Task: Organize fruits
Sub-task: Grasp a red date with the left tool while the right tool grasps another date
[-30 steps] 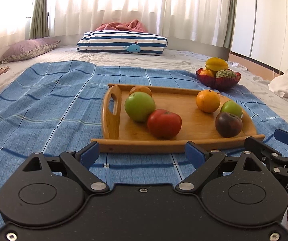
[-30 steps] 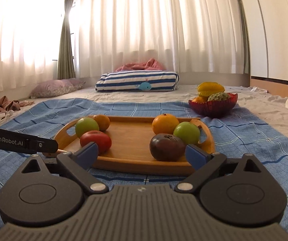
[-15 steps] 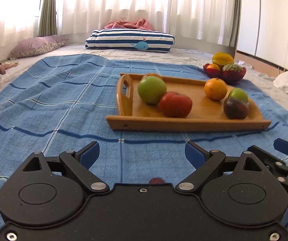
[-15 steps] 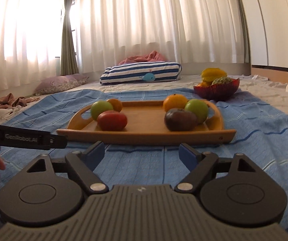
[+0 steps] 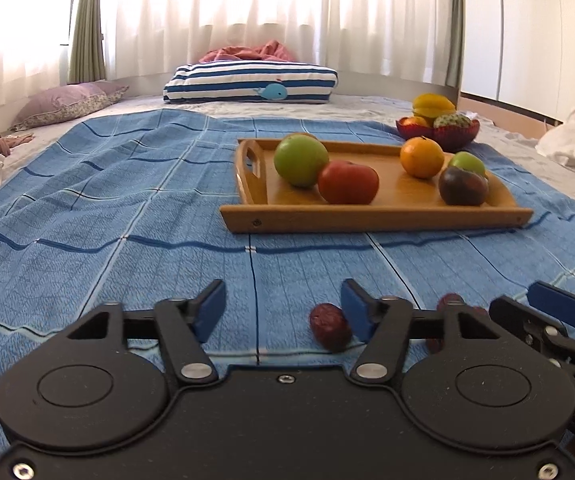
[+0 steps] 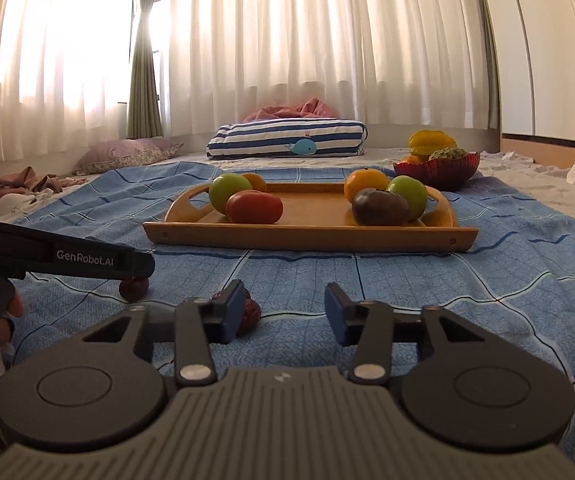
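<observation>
**Both tools low over the dates**

Left wrist view: the left tool (image 5: pixel 283 312) is closing, nothing gripped; a red date (image 5: pixel 329 332) lies on the blue blanket (image 5: pixel 107 216) against its right finger.

Right wrist view: the right tool (image 6: pixel 283 312) is closing on nothing; a second date (image 6: pixel 247 314) sits beside its left finger. Fruits rest in the wooden tray (image 6: pixel 311 236).

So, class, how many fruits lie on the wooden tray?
6. Left end: green fruit, red fruit in front, small orange fruit behind. Right end: large orange fruit, second green fruit, dark fruit in front. None seems hidden.
</observation>
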`<state>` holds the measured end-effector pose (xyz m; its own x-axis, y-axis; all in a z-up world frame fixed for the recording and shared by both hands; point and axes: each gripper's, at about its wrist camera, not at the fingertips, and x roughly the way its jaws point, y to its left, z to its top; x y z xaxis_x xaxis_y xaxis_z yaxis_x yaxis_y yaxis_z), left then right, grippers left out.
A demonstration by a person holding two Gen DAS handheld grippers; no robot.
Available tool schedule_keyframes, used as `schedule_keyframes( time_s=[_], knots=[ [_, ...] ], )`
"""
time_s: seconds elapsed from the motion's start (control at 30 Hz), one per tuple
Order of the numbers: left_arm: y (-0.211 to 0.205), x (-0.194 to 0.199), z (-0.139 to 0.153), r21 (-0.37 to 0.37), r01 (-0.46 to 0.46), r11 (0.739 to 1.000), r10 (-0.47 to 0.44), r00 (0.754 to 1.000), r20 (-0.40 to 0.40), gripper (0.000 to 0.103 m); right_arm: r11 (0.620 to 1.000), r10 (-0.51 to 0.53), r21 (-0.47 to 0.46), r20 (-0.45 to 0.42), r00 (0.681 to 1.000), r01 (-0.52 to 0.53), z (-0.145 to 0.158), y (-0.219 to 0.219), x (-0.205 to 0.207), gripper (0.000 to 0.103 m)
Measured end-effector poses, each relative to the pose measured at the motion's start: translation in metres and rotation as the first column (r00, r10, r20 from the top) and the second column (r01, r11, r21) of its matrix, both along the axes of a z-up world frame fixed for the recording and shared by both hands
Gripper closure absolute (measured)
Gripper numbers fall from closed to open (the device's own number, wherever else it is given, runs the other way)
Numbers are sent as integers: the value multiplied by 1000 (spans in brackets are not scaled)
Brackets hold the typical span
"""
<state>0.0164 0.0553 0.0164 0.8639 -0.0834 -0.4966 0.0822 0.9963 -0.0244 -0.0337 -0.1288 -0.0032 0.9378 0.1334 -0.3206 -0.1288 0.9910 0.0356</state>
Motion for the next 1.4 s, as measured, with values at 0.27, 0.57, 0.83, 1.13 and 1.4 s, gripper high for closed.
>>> schedule_keyframes(
  time_s=[0.27, 0.57, 0.83, 1.13, 1.4],
  knots=[
    [-11, -9, -2, 31, 13, 999, -13, 1000, 15, 58, 1000, 14, 11, -12, 1000, -14, -1, 8, -5, 69],
    [-14, -7, -9, 20, 1, 1000, -1, 1000, -16, 77, 998, 52, -38, -42, 998, -54, -3, 22, 0, 76],
    [-14, -7, -10, 20, -7, 1000, 7, 1000, -17, 79, 998, 54, -11, -73, 996, -55, -4, 23, 8, 78],
    [-12, -6, -11, -10, -17, 1000, 17, 999, -28, 81, 998, 53, -25, -91, 994, -55, -4, 25, 13, 79],
    [-22, -12, -6, -2, -1, 1000, 1, 1000, -4, 84, 997, 67, -33, -104, 992, -71, 0, 25, 17, 82]
  ],
)
